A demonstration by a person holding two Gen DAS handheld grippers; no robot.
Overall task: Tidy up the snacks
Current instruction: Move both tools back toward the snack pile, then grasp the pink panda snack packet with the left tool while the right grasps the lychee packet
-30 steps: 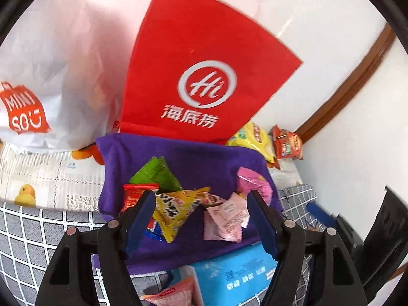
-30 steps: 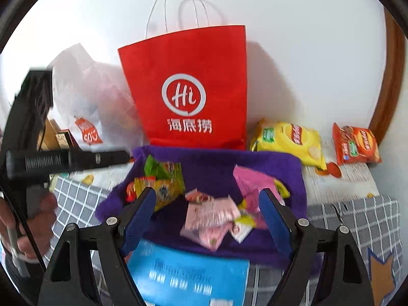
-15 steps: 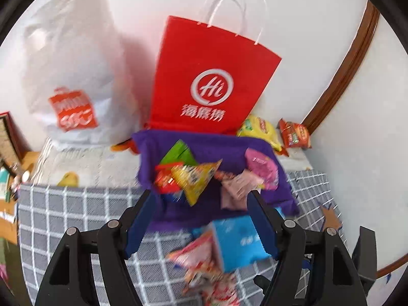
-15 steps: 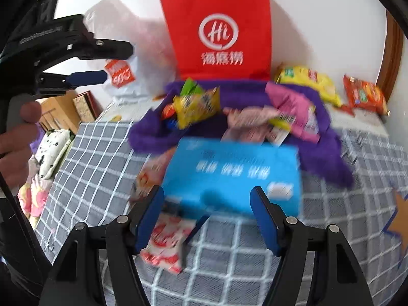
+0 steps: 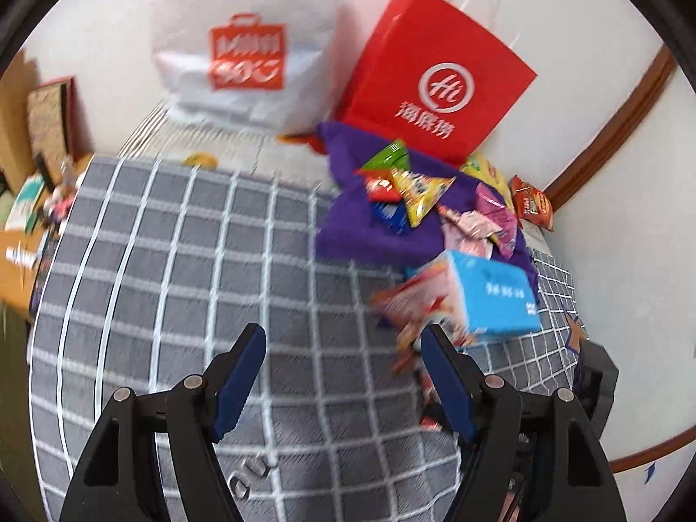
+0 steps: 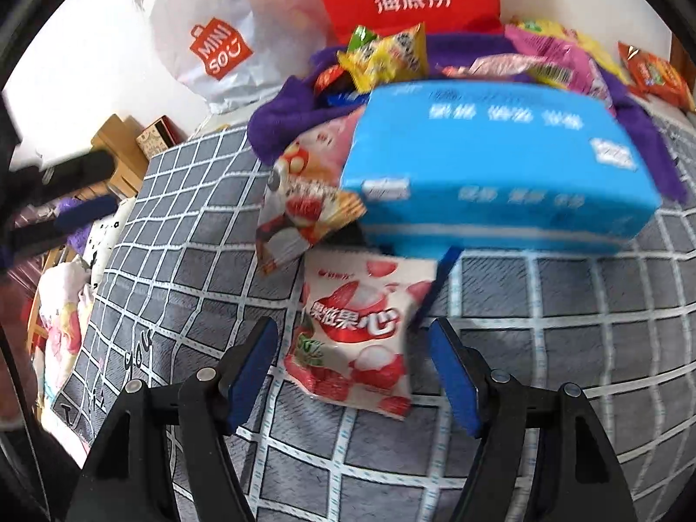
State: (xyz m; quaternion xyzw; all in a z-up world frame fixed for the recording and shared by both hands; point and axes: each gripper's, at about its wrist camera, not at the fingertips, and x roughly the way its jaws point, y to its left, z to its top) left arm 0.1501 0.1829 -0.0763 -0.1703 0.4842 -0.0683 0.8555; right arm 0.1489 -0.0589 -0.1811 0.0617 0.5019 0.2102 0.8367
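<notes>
A white and pink lychee snack packet (image 6: pixel 354 330) lies flat on the grey checked blanket (image 6: pixel 565 330), between the jaws of my open right gripper (image 6: pixel 354 369). Behind it is a blue box (image 6: pixel 491 165) with another snack packet (image 6: pixel 304 213) at its left. Farther back, a purple cloth (image 6: pixel 278 117) carries several small snack packets (image 6: pixel 391 58). My left gripper (image 5: pixel 343 374) is open and empty above the bare blanket (image 5: pixel 195 261), left of the blue box (image 5: pixel 496 296) and the purple cloth (image 5: pixel 361 226).
A red paper bag (image 5: pixel 435 87) and a white plastic bag (image 5: pixel 248 56) stand against the wall behind the cloth. Chip packets (image 5: pixel 530 206) lie at the far right by a brown door frame (image 5: pixel 609 130). Boxes and clutter (image 5: pixel 43 139) are off the left edge.
Both grippers have pulled back and lowered toward the blanket. My right gripper now straddles the lychee packet in front of the blue box. My left gripper has swung left over bare blanket.
</notes>
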